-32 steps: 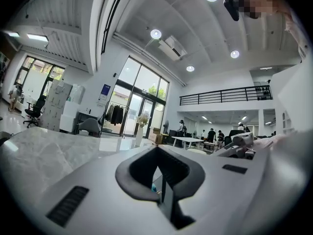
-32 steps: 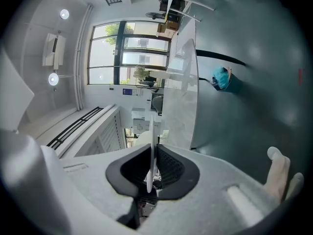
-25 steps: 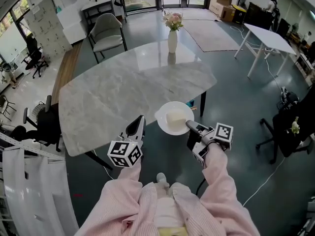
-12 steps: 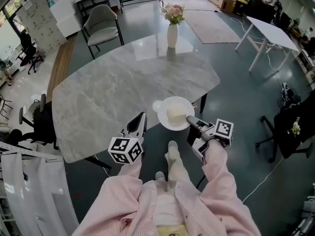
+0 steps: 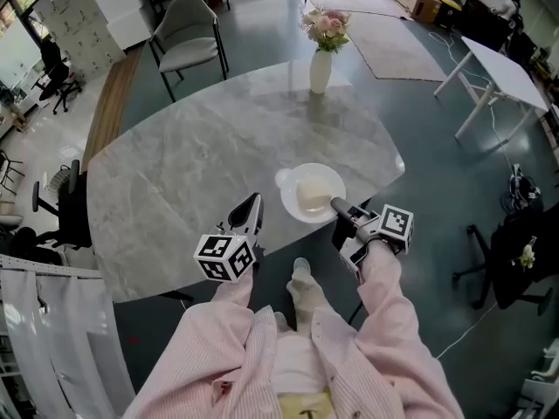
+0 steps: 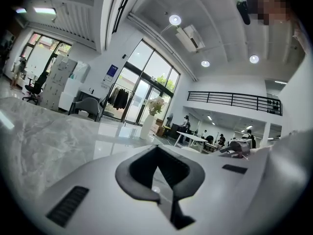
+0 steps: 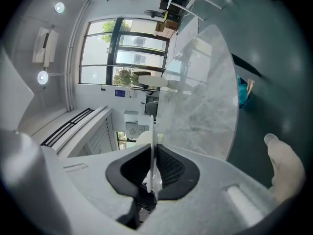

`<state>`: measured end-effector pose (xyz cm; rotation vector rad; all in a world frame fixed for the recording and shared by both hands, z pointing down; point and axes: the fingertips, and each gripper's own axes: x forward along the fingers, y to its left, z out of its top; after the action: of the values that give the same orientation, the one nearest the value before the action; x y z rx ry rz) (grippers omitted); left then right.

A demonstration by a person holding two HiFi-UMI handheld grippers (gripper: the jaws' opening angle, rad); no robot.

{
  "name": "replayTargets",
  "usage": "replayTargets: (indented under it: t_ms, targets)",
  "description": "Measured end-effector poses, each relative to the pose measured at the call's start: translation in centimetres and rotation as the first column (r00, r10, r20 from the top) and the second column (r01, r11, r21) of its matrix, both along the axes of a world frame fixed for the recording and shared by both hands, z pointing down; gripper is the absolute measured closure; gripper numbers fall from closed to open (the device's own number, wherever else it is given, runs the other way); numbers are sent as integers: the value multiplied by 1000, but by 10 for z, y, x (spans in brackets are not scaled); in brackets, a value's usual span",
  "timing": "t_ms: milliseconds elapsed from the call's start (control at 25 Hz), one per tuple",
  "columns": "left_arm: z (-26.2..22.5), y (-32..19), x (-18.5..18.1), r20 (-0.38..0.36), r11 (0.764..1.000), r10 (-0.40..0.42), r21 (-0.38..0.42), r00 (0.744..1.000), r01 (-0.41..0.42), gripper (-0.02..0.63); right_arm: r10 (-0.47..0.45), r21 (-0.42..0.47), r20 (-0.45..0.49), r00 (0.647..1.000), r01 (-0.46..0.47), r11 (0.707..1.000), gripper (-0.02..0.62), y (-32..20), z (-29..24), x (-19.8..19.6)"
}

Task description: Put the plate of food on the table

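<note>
Marble tabletop (image 5: 175, 182), near edge: white plate (image 5: 286, 201) with pale food block (image 5: 312, 195) over it, rim pinched in right gripper (image 5: 339, 206) jaws (contact with marble not discernible). Left gripper (image 5: 249, 212) closed on nothing, just beside. Flower vase (image 5: 321, 68) at far edge. Left to do: set down, release.

This is looking like a big open-plan office or studio space. A marble table (image 5: 218, 164) is taking centre stage, with a vase of flowers (image 5: 321, 68) standing at its far end. Black swivel chairs (image 5: 63, 212) are lining the left edge, and a white desk (image 5: 502, 68) is sitting off right on the dark floor (image 5: 437, 190). Tall glass doors (image 6: 142, 84) are letting daylight in, a railed mezzanine (image 6: 234, 99) is running overhead, recessed ceiling lights (image 6: 175, 19) are glowing, and people (image 6: 217, 140) are showing near a distant desk.
</note>
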<state>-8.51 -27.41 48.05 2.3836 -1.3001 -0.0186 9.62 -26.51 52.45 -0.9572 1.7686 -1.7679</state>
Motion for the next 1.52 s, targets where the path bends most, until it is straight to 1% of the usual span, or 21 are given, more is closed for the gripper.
replayTargets:
  t_ms: [320, 480, 600, 720, 920, 1000, 1080, 1240, 1320, 1520]
  targets:
    - [27, -58, 23, 4, 996, -30, -80, 1000, 30, 611, -51, -8, -22, 998, 51, 999, 574, -70, 25, 14]
    - [44, -80, 31, 21, 992, -36, -117, 999, 38, 611, -63, -39, -32, 997, 62, 997, 574, -97, 42, 18]
    - [61, -95, 32, 32, 987, -39, -156, 999, 43, 611, -79, -27, -46, 996, 77, 997, 575, -118, 52, 18]
    - [82, -103, 33, 42, 976, -44, -211, 998, 52, 611, -67, -92, -46, 997, 62, 994, 575, -128, 67, 18]
    - [104, -115, 30, 57, 960, -46, -274, 997, 60, 611, -60, -115, -64, 996, 52, 992, 574, -148, 84, 14]
    - [112, -119, 31, 62, 954, -36, -295, 997, 53, 611, -59, -111, -73, 996, 51, 993, 575, -154, 92, 13]
    - [119, -122, 34, 63, 948, -24, -314, 998, 43, 611, -52, -134, -81, 995, 41, 990, 575, -156, 99, 13]
    - [131, -128, 40, 60, 939, -4, -343, 998, 24, 611, -50, -133, -98, 994, 37, 990, 575, -165, 109, 13]
    - [138, -129, 42, 62, 933, 4, -360, 998, 19, 611, -47, -150, -97, 994, 32, 988, 575, -165, 112, 11]
    - [148, -128, 44, 62, 923, 6, -384, 998, 18, 611, -50, -165, -105, 993, 32, 986, 575, -163, 118, 9]
